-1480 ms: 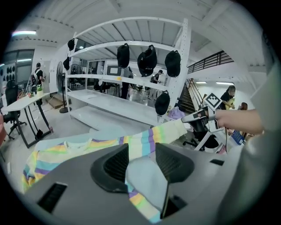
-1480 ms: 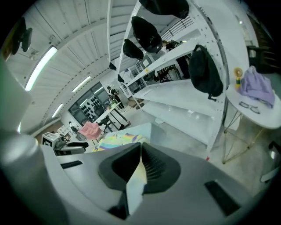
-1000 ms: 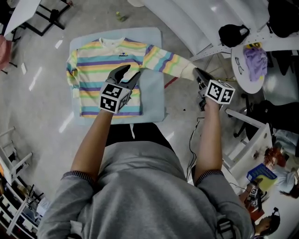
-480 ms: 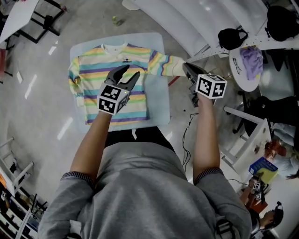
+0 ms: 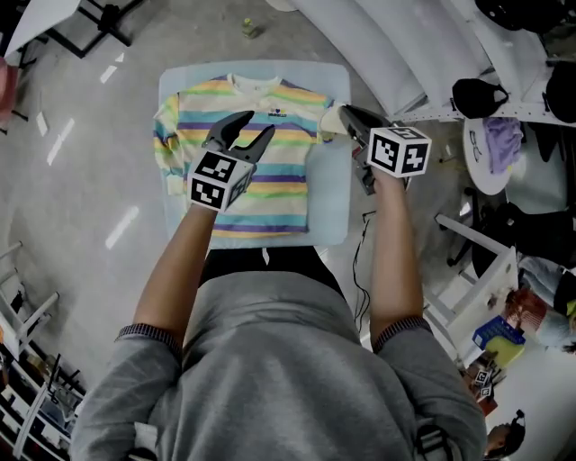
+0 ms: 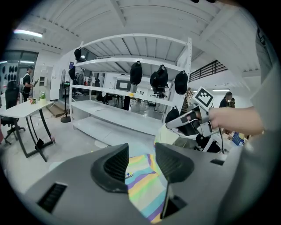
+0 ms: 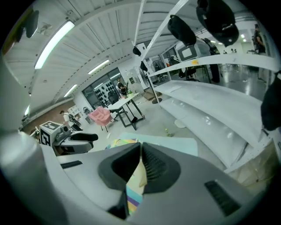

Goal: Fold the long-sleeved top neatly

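A long-sleeved top (image 5: 247, 153) with pastel rainbow stripes lies flat on a pale blue mat (image 5: 329, 207) on the floor. Its left sleeve is folded down along the body. My right gripper (image 5: 343, 115) is shut on the cream cuff (image 5: 329, 122) of the right sleeve and holds it above the top's right shoulder; the striped sleeve (image 7: 134, 189) hangs between the pads in the right gripper view. My left gripper (image 5: 246, 129) hovers open over the chest of the top (image 6: 142, 182), with nothing between its fingers.
White shelving (image 5: 405, 54) runs along the upper right, with black bags (image 5: 477, 94) and a purple cloth (image 5: 498, 140) on a round white table. A cable (image 5: 360, 261) trails on the floor to the right of the mat. Table legs (image 5: 90, 22) stand at the upper left.
My right gripper has carried the sleeve cuff leftward, from stretched out past the mat's right edge to the top's right shoulder. The left gripper stays open over the chest.
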`<move>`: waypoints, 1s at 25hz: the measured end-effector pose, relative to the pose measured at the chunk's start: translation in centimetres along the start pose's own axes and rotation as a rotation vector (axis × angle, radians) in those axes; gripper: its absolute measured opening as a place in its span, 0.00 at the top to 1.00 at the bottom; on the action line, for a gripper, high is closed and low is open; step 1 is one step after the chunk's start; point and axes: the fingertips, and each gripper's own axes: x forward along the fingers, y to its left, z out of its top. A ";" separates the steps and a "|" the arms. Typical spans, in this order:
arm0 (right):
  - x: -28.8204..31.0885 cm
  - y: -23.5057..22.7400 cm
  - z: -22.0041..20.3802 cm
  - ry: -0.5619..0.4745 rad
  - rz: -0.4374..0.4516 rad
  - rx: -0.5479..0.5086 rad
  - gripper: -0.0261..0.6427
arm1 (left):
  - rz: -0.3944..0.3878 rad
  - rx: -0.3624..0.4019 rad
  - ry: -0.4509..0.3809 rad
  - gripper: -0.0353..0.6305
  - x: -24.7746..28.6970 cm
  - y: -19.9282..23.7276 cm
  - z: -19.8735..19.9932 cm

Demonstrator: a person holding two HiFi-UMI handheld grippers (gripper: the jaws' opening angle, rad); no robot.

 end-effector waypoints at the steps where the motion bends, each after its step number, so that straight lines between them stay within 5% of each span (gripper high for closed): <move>1: 1.1 0.7 0.1 0.011 0.011 -0.009 0.92 | 0.008 -0.003 0.000 0.62 -0.3 0.8 -0.1; 14: 12.8 9.4 -0.1 0.158 0.148 -0.112 0.92 | 0.091 -0.070 0.011 0.62 -5.0 9.3 -3.0; 25: 23.0 14.2 -4.2 0.291 0.227 -0.134 0.92 | 0.136 -0.148 0.044 0.62 -7.2 15.2 -7.5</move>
